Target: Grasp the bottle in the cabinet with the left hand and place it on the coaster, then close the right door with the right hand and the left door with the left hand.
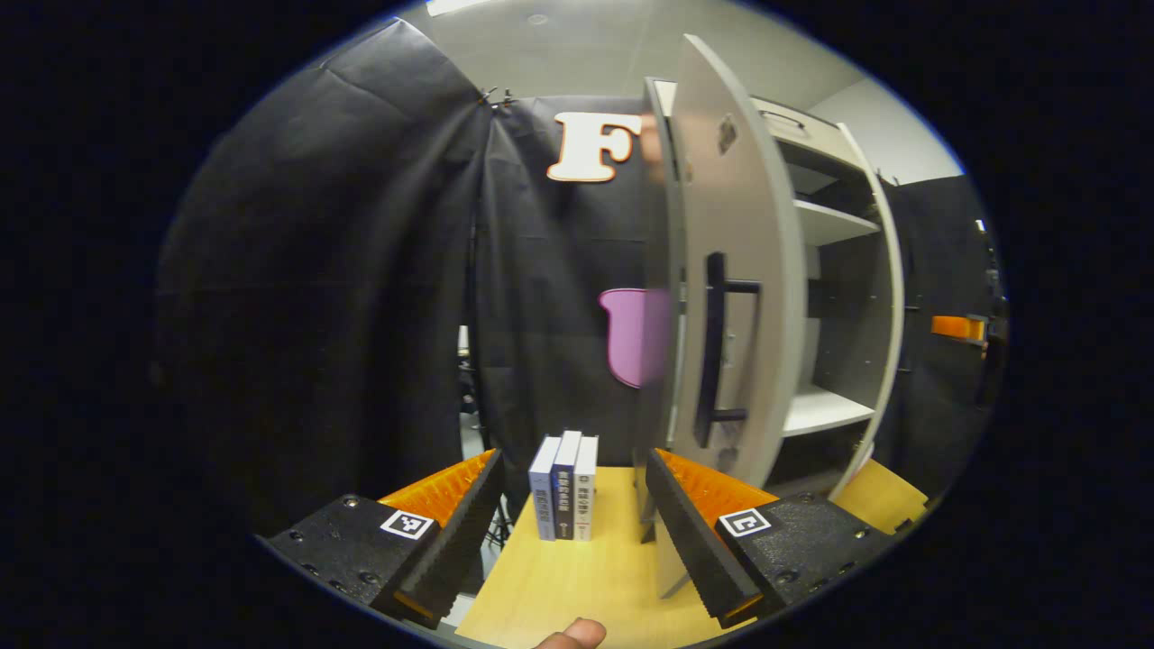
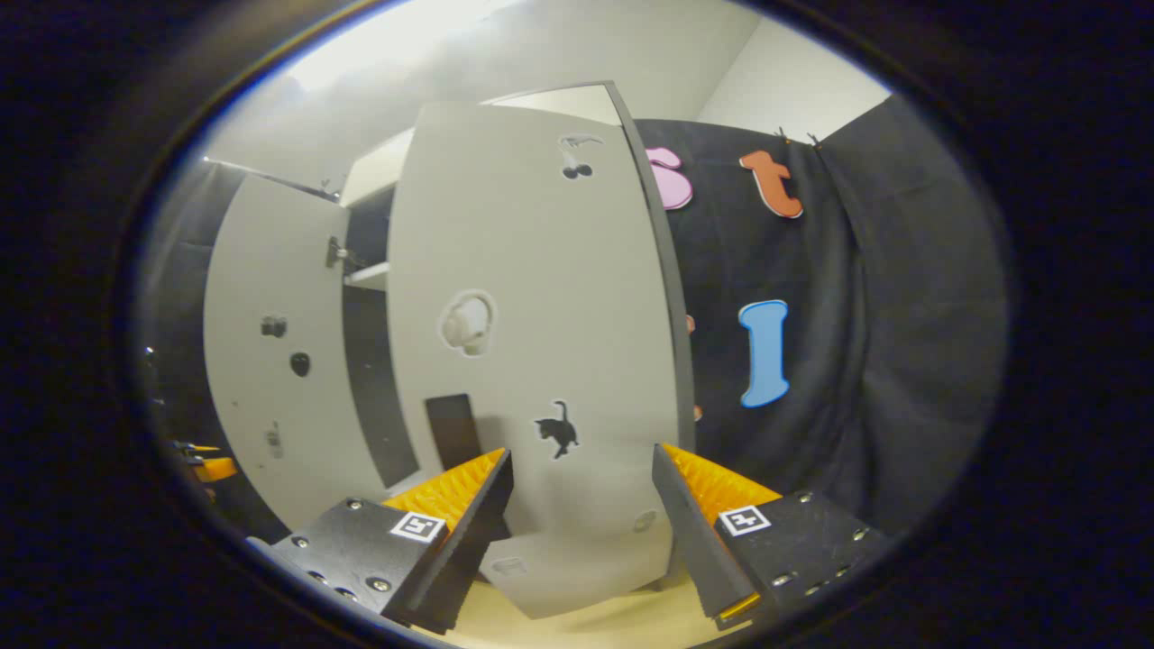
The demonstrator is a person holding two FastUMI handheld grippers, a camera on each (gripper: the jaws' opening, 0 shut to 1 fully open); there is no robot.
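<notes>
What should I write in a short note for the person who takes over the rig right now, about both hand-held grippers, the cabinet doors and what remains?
Left hand-held gripper: open, holding nothing, above the wooden table, beside the left door, whose black handle faces it.
Right hand-held gripper: open, empty, close in front of the right door.
Both doors stand open. The shelves seen past the left door hold no bottle; bottle and coaster are out of sight, so I cannot confirm the placing.
Three books stand on the table.
Left to do: close the right door, then the left door.
</notes>
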